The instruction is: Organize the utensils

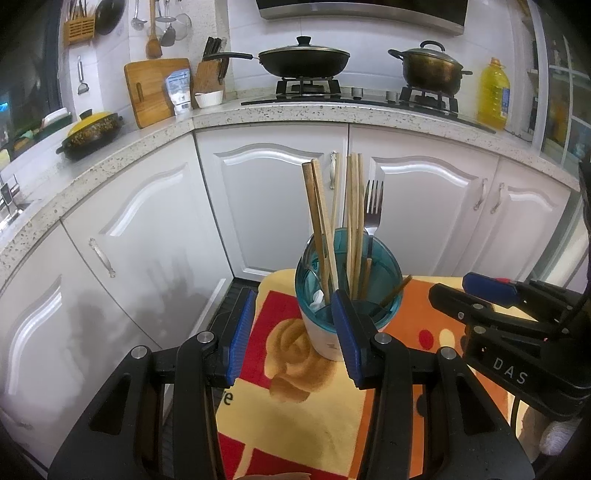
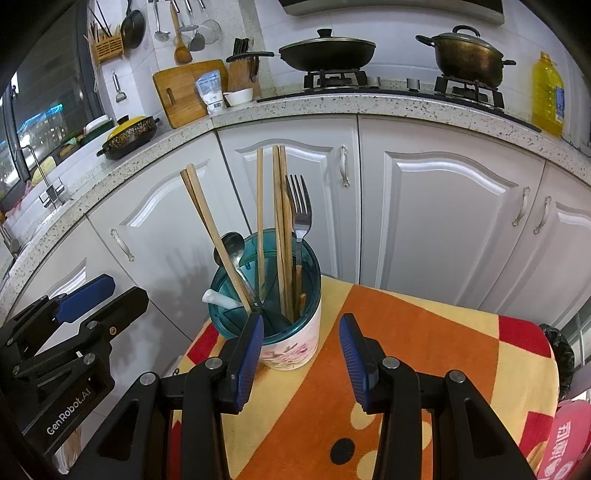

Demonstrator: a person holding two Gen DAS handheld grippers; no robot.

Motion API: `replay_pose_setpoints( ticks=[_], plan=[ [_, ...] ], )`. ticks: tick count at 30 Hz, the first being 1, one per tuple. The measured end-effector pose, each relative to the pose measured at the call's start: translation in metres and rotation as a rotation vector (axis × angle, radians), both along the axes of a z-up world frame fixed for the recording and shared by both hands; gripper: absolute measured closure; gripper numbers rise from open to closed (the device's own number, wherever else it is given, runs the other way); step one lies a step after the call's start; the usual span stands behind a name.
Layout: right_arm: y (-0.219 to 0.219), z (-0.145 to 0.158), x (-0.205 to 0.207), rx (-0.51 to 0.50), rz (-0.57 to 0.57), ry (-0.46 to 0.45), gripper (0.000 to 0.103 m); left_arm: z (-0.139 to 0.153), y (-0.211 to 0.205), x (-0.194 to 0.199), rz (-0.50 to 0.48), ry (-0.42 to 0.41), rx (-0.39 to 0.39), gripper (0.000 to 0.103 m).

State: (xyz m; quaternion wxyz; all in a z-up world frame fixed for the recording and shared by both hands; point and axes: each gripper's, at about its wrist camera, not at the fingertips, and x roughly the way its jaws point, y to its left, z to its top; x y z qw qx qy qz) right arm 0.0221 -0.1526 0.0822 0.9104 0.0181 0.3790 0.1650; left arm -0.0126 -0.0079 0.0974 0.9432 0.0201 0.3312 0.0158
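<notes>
While holder (image 2: 273,295) stands ahead, right gripper (image 2: 301,347) gapes.

The lower ends of the chopsticks (image 2: 218,229) and the handle of the fork (image 2: 300,206) were lost behind the teal insert of the utensil holder (image 2: 291,350), and the spoon (image 2: 233,245) showed only its bowl. In the left wrist view a blue pad covered part of that holder's front (its printed pattern could not be read there). The range hood (image 1: 362,11) was cut off by the top edge, and the patterned cloth (image 2: 406,332) ran out under both grippers.
</notes>
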Motion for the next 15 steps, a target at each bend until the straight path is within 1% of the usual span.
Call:
replay_pose_setpoints(
  ticks=[15],
  plan=[
    [0.0058, -0.0043, 0.0024, -0.007, 0.007, 0.013, 0.062, -0.0039, 0.0040, 0.0011, 0.008, 0.011, -0.002, 0.061]
  ],
)
